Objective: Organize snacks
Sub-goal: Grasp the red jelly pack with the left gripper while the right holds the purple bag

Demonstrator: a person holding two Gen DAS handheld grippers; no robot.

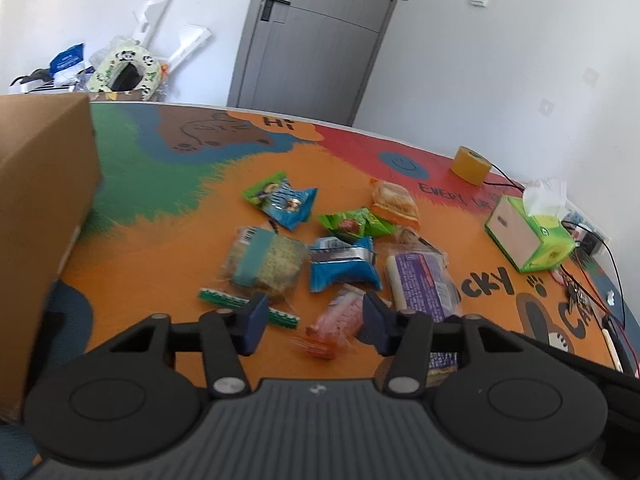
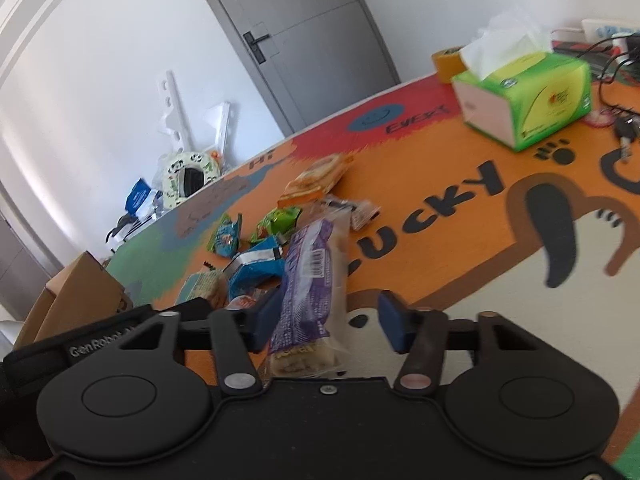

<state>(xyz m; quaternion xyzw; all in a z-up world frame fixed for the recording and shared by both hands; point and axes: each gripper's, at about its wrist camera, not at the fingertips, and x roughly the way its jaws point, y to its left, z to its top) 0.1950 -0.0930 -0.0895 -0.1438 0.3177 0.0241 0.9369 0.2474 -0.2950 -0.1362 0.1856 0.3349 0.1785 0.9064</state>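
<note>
We judge that the step in hand is to pick single packets from the pile of snacks and carry them to the cardboard box, which stands at about nine o'clock of the pile on the desk. To do this well, we should take one packet at a time, close on its body and not on the thin sealed edge, and lift straight up so that the neighbours are not dragged along. The left gripper hangs over the near side of the pile with its jaws wide apart and holding nothing; the pink snack packet lies between them in this view, but we cannot tell if a finger touches it. It seems the natural target, and we would come lower before closing, because the packet is flat and soft. The right gripper also has its jaws released, and the long purple-wrapped snack bar lies between them, its near end under the gripper body. The left pad looks very near to the wrapper or touching it, while the right pad stands apart from it, so there is no grasp yet. Here we would centre the jaws on the bar first. Beyond it, toward twelve o'clock, lie the blue packet, the green packet and the orange packet, all close together.
</note>
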